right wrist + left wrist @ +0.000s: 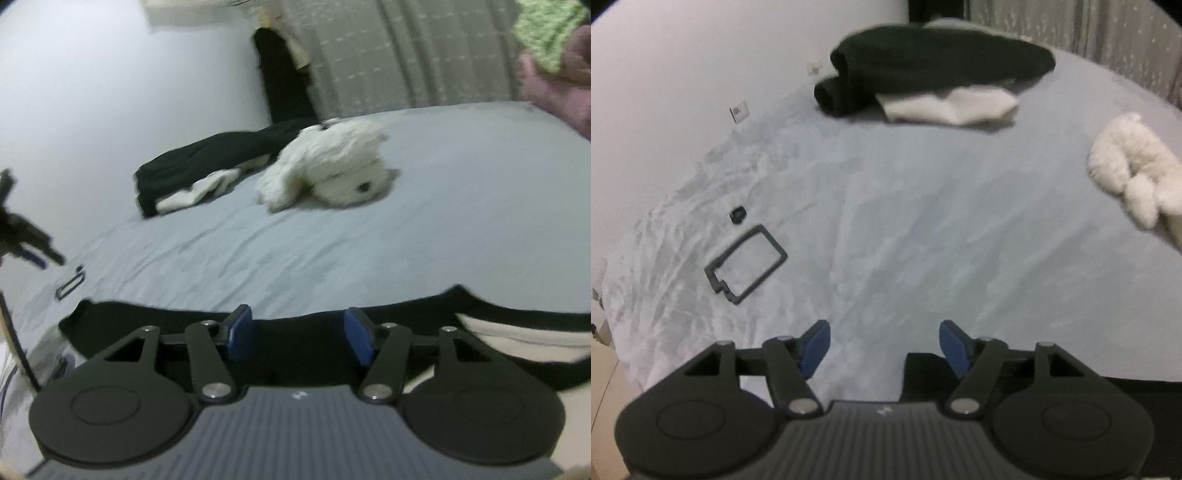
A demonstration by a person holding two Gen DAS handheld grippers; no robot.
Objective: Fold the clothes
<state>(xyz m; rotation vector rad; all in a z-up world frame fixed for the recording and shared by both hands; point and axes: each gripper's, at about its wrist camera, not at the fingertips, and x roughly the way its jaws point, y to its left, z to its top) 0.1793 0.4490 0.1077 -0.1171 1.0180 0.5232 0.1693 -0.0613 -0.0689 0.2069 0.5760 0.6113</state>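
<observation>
A black garment (295,339) lies along the near edge of the grey bed sheet (443,229); a pale patch of it shows at the right (517,339). My right gripper (293,338) is open and empty just above this garment. Its corner shows in the left wrist view (1034,369). My left gripper (884,347) is open and empty over bare sheet (886,221), next to that corner. A folded pile of black (938,62) and white (949,103) clothes lies at the far side, also in the right wrist view (207,162).
A white plush toy (332,166) lies mid-bed, also in the left wrist view (1130,166). A black rectangular frame (746,264) and a small black part (737,214) lie on the sheet at the left. A wall runs behind the bed, curtains at the back right.
</observation>
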